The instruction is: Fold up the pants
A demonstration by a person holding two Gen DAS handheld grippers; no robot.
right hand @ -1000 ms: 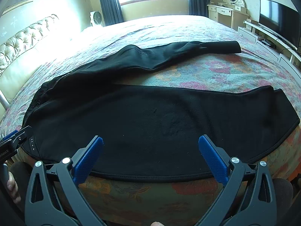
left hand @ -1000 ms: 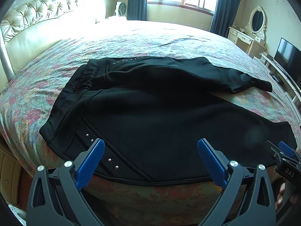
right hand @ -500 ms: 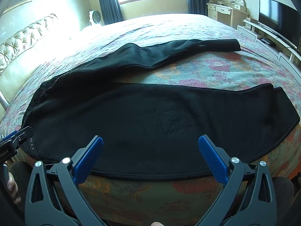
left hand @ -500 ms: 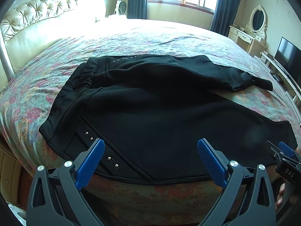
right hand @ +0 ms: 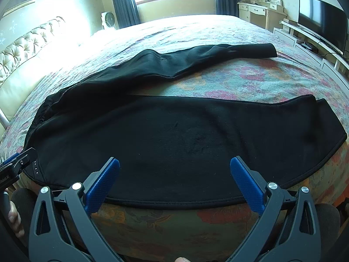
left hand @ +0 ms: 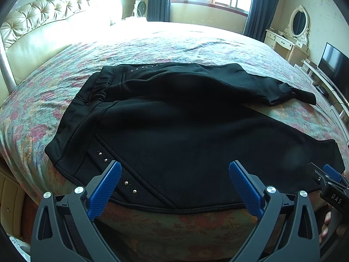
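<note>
Across the floral bedspread (left hand: 174,45), black pants (left hand: 185,131) are lying spread out, waistband toward the tufted headboard (left hand: 43,21), one leg running along the near edge, the other angling away toward the television (right hand: 320,21). I am holding my left gripper (left hand: 174,185) over the studded hip, its blue jaws standing wide apart and gripping nothing. My right gripper (right hand: 174,183) is hovering above the near leg's lower seam, jaws likewise spread, the fabric lying just beyond both pairs of tips.
</note>
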